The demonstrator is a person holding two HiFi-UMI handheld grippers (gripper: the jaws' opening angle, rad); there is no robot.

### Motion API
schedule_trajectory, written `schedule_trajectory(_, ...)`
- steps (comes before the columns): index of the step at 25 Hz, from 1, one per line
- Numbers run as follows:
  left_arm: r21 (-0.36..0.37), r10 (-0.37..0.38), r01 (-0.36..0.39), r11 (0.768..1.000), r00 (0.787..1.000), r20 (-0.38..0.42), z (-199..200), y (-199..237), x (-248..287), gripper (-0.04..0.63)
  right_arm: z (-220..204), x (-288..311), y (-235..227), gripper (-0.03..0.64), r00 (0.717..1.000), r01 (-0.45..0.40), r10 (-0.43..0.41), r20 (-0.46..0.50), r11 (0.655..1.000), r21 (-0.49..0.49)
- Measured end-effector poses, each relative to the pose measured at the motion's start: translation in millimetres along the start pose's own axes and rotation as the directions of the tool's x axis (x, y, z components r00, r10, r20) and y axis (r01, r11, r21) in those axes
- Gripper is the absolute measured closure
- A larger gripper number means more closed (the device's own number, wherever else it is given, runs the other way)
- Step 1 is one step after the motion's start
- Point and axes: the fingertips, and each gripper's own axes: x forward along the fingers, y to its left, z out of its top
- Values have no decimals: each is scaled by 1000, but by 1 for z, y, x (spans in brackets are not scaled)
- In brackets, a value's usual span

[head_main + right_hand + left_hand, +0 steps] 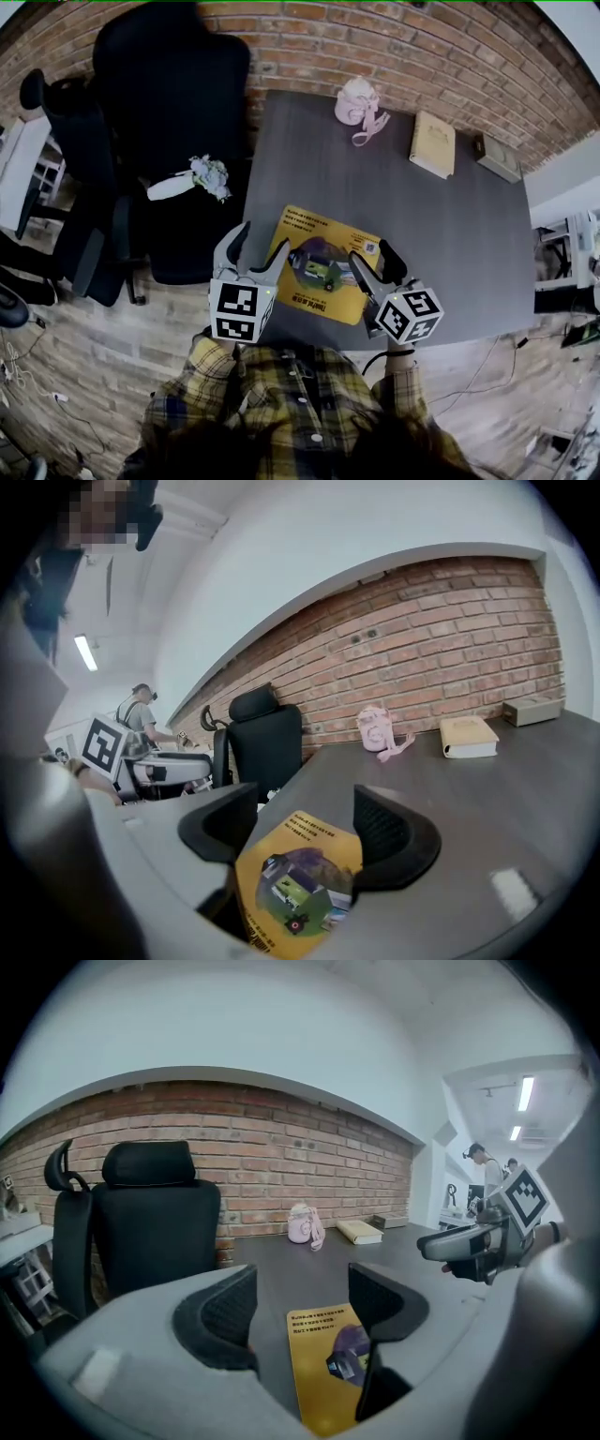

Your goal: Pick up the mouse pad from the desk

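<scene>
Sleeves in yellow plaid (211,370) sit nearest, each hand holding one pair of tongs out over the near edge of the dark desk (450,244). Between the two pairs lies the mouse pad (323,267), yellow with a printed picture in its middle. It rests flat on the desk, close to the near edge and turned askew.

The left tongs (261,242) stand wide open with nothing between the pads, by the pad's near left side. Only the desk top and part of the pad show through the gap. The right tongs (373,255) are likewise wide open and grip nothing, poised over the pad's near right corner.

Farther back, along the far edge, a pink bottle with a strap (358,105) stands left of a cream book (432,142), and a small grey box (497,157) lies right of the book. A black office chair (173,112) stands left of the desk, with a small white-and-green bundle (202,176) on its seat. Behind everything runs a brick wall (375,37).
</scene>
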Motion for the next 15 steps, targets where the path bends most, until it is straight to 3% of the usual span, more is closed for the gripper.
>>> schedule_trajectory(15,14,-18,19,1000,999,-48,-12,-24,21,295,-11,-17,-21,321,999,22,-21,-29,999,30)
